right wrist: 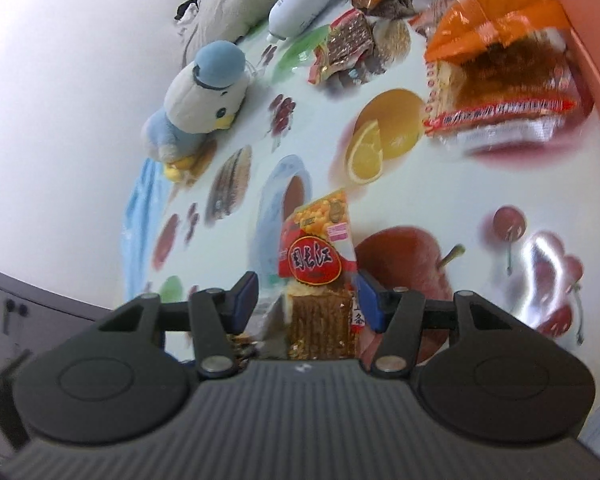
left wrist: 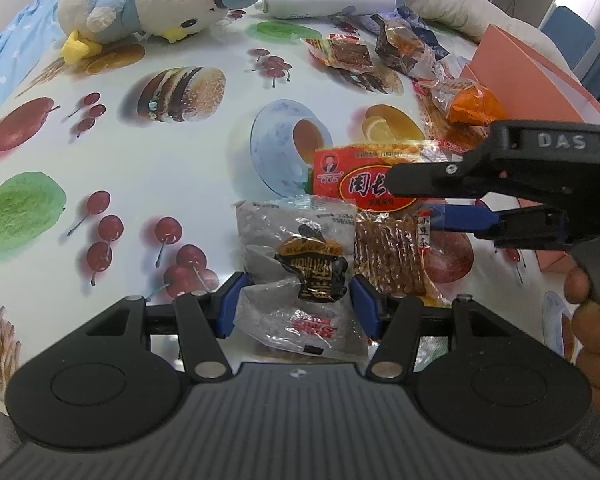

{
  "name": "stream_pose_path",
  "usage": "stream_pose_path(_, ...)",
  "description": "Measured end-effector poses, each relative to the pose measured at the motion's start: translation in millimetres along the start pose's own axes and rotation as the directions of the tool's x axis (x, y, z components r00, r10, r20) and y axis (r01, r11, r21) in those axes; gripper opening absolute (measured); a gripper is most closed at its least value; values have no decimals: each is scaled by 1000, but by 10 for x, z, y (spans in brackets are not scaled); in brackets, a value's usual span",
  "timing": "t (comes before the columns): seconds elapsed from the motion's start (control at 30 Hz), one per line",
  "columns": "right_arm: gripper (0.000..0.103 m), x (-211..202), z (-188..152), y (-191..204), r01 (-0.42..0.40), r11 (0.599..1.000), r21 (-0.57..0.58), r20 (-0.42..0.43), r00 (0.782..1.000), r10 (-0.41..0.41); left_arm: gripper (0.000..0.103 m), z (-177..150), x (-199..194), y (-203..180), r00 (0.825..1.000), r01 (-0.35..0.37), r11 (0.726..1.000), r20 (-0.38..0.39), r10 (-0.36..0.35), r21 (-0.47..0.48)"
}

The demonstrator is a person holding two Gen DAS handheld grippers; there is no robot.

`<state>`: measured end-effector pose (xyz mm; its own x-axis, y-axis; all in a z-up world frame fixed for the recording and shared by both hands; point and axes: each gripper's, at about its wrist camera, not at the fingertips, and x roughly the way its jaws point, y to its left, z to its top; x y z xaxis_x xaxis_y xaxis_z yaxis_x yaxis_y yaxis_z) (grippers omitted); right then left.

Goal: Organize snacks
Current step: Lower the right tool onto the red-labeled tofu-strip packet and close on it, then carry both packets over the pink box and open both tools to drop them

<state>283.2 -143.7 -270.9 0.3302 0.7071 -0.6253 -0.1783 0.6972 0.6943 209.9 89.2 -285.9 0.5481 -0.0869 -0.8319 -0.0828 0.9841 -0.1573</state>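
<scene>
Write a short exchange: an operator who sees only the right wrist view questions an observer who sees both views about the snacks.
Operator: Where is the left hand-held gripper?
Observer: The left hand-held gripper straddles a grey packet, jaws open.
Operator: How does mine look from the side?
Observer: The right hand-held gripper is open, and its upper finger crosses in front of the red packet.

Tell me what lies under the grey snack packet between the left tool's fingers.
Under the grey packet a brownish snack peeks out at its near edge, on the printed tablecloth. The packet hides the rest of it.
</scene>
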Motion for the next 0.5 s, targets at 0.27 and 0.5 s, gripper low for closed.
stream_pose_path(0.27,47,-101,33,-28,-159,974,160,-7,987,162,62,-24,-8,18,1000,8,1000,18,-8,-11)
stream_pose_path(0.5,14,9,29,201,23,999,-44,-59,998,-25,62,-37,-10,13,1000,7,1000,27,-7,-4)
